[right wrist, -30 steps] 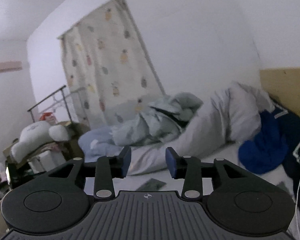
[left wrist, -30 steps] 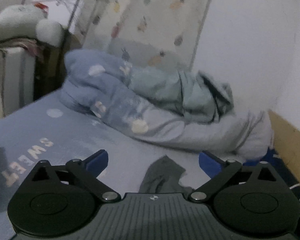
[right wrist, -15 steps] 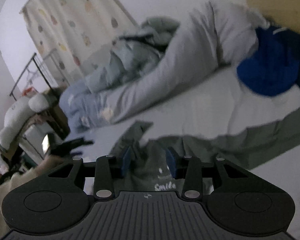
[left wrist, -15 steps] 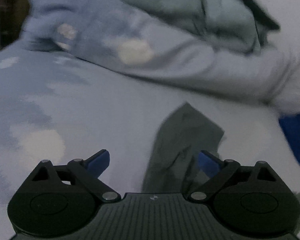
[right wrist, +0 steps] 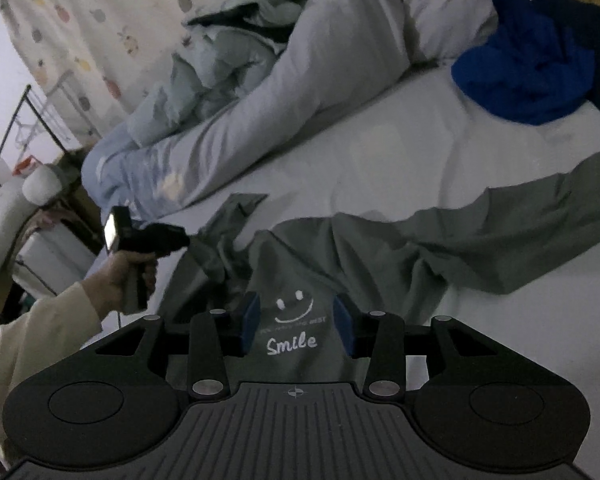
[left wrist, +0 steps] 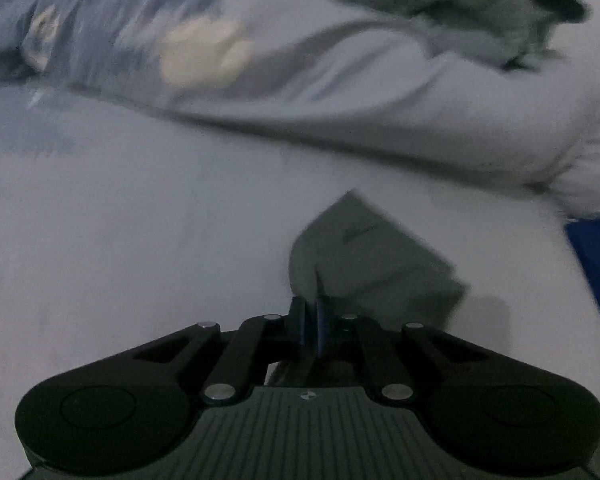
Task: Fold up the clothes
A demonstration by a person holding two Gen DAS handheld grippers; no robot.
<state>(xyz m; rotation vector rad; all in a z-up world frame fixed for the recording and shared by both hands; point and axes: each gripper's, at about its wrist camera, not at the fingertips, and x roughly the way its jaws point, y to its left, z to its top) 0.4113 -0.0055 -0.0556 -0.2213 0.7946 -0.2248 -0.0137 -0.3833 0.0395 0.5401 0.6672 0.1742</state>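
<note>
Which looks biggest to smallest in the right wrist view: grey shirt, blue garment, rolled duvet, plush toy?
1. rolled duvet and grey shirt: both span most of the frame, too close to rank, and the shirt lies nearer the camera.
2. blue garment.
3. plush toy, far off and partly cut off.

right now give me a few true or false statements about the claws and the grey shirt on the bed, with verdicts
1. The left claw is shut on the grey shirt. True.
2. The right claw is clamped on the shirt. False: its fingers stand apart on either side of the Smile print, which shows between them.
3. The shirt is neatly folded. False: it lies spread and wrinkled on the white sheet.
4. A blue garment lies on the bed beyond the shirt. True.
5. The rolled duvet covers the shirt. False: it lies farther back, apart from it.
</note>
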